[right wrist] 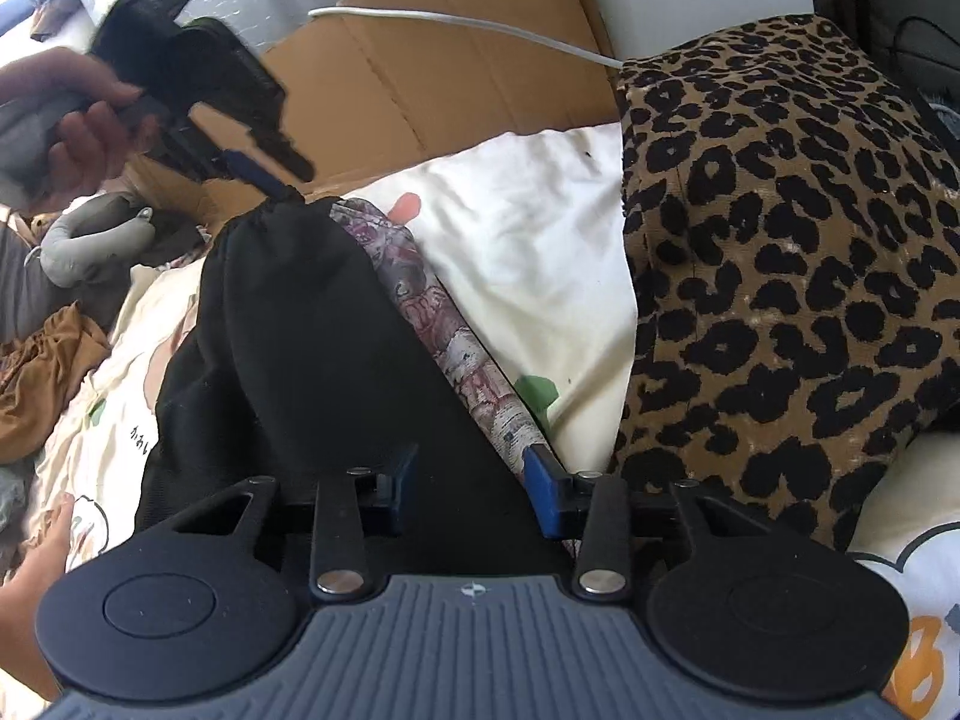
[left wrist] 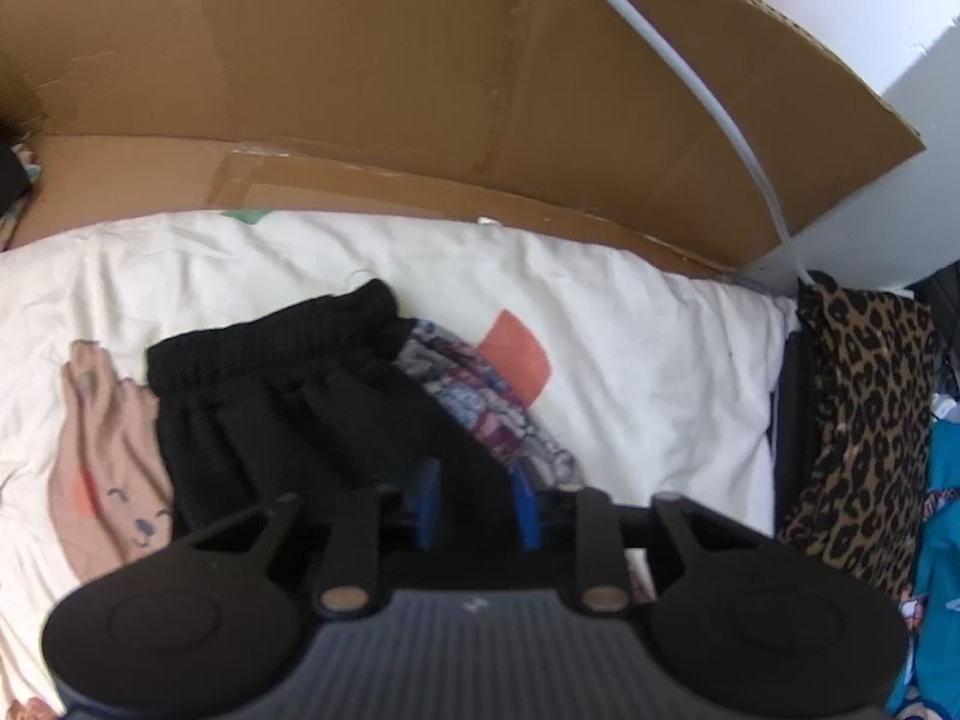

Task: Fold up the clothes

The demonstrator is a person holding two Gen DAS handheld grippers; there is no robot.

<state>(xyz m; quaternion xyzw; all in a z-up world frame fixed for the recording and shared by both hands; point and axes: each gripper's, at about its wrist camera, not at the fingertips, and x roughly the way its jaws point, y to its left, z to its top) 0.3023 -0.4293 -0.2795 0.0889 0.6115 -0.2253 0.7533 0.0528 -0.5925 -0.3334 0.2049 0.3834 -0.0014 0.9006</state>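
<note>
A black garment [left wrist: 288, 396] with a gathered elastic waistband lies on a white printed bedsheet [left wrist: 630, 372], over a patterned purple-grey garment [left wrist: 480, 408]. My left gripper [left wrist: 474, 498] has its blue pads on a fold of the black cloth. In the right wrist view the left gripper [right wrist: 276, 186] pinches the black garment [right wrist: 312, 324] at its far end and lifts it. My right gripper [right wrist: 474, 486] holds the near edge of the same garment, blue fingers [right wrist: 546, 492] on either side of the cloth. The patterned garment [right wrist: 444, 324] lies along its right side.
A cardboard sheet [left wrist: 372, 78] stands behind the bed. A leopard-print cushion [right wrist: 780, 252] sits at the right, also seen in the left wrist view [left wrist: 864, 420]. A white cable [left wrist: 708, 96] runs across the cardboard. Brown clothes [right wrist: 36, 378] and a grey neck pillow [right wrist: 90, 240] lie left.
</note>
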